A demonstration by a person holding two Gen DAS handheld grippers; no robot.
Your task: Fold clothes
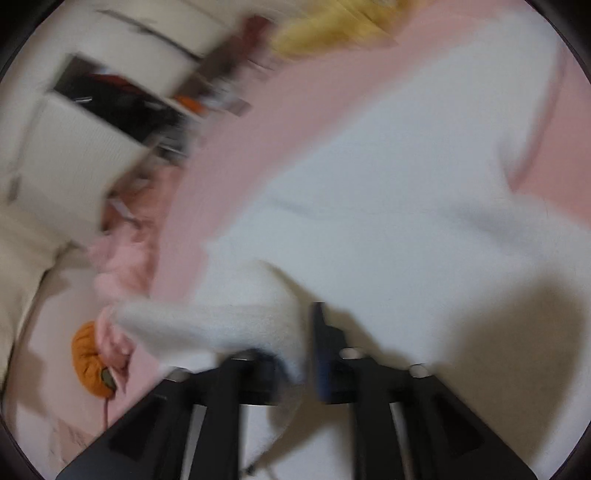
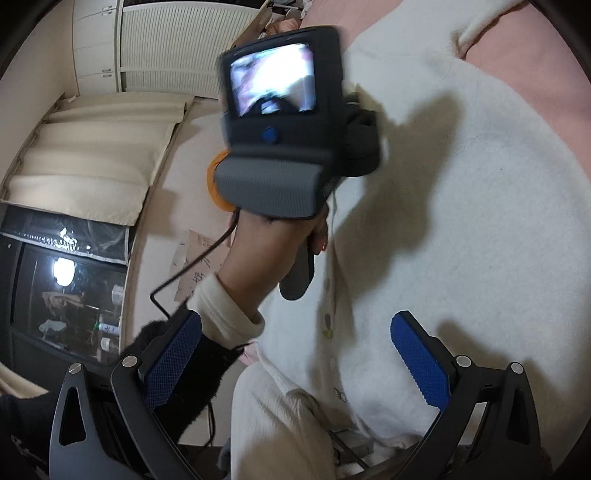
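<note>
A white fuzzy cardigan [image 2: 461,221] lies spread on a pink bedsheet [image 2: 554,55]; it also shows in the left wrist view [image 1: 388,184], which is motion-blurred. My left gripper [image 1: 299,354] is shut on a fold of the cardigan's cloth [image 1: 221,325] and lifts it off the garment. In the right wrist view the left gripper's body and screen [image 2: 277,122] are seen in a hand above the cardigan. My right gripper [image 2: 295,365] is open and empty, hovering over the cardigan's button edge [image 2: 328,314].
An orange pumpkin-shaped cushion [image 1: 90,365] and pink cloth [image 1: 122,254] lie at the bed's left side. A cream pillow [image 2: 92,162] and white cabinets [image 2: 166,44] stand beyond. A dark glass-fronted cabinet [image 2: 66,280] is at the left. Yellow fabric [image 1: 332,29] lies at the far end.
</note>
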